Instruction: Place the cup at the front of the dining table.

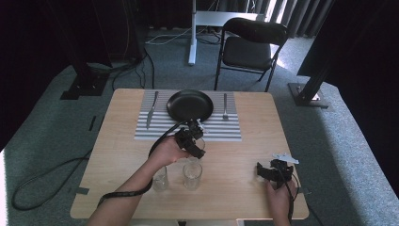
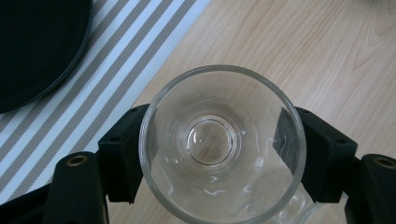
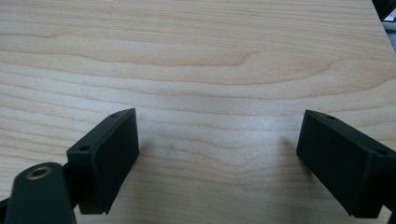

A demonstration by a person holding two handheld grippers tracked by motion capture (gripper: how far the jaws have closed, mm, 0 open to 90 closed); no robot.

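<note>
Left gripper (image 2: 219, 154) pinched an empty clear drinking glass (image 2: 222, 144) by its sides, just off the striped placemat (image 2: 116, 70) and near the empty black plate (image 2: 37, 46), glass bottom edge cut off. Right gripper (image 3: 217, 158) sat spread over bare wooden table (image 3: 210, 56). Two more clear glasses (image 1: 192, 175) stood near the front edge, contents hard to make out.

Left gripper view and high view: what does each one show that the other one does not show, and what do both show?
Left gripper view alone: a look straight down into the held glass, to its round base, with a black pad pressed on each side of it.

High view alone: the knife, the fork, two more glasses near the table's front edge, the right gripper resting open on the table, and a chair behind.

Both: the left gripper, the black plate, the striped mat and the wooden table.
</note>
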